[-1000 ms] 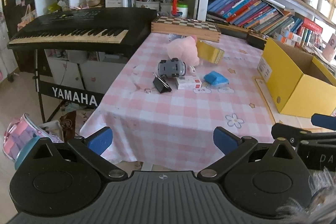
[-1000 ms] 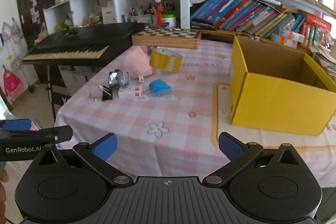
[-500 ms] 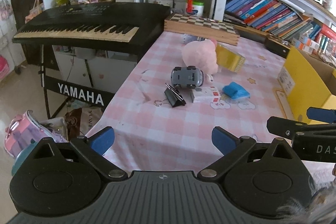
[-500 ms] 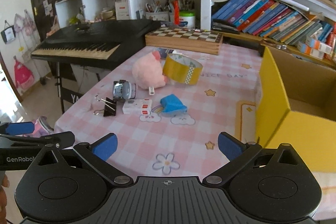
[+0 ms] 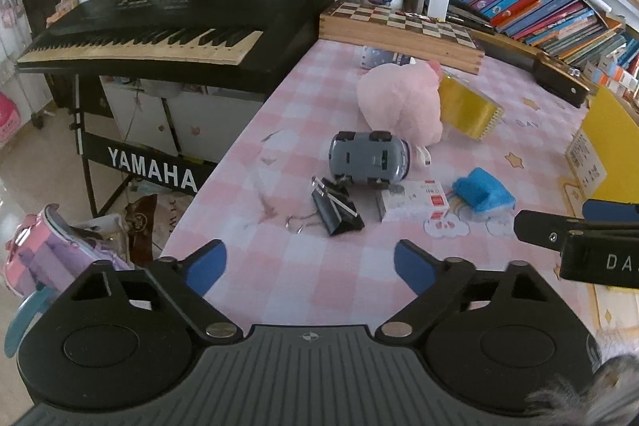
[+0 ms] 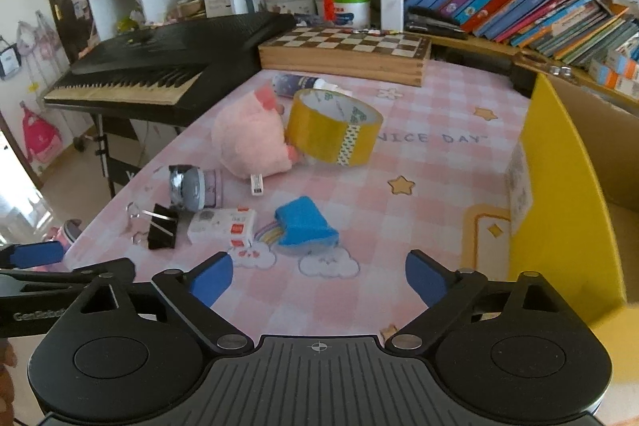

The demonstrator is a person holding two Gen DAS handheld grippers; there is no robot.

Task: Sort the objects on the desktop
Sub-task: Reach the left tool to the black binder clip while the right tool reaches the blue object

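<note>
Lying here: one binder clip (image 5: 337, 212), one toy car (image 5: 367, 162); both hand-held grippers (image 5: 309, 264) (image 6: 317, 278) wide, narrowing.

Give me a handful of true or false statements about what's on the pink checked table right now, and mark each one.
1. The toy car stands upright on its wheels. False: it lies tipped over, with its underside and wheels showing.
2. The yellow tape roll rests against the pink plush toy. True.
3. The black binder clip is inside the yellow box. False: it lies on the tablecloth, near the table's edge.
4. The left claw holds nothing. True: its jaws stand apart, having just been closing a little, with nothing between them.
5. The blue object lies beside the small white box. True.
6. The chessboard sits on the keyboard. False: it sits at the table's far end.
</note>
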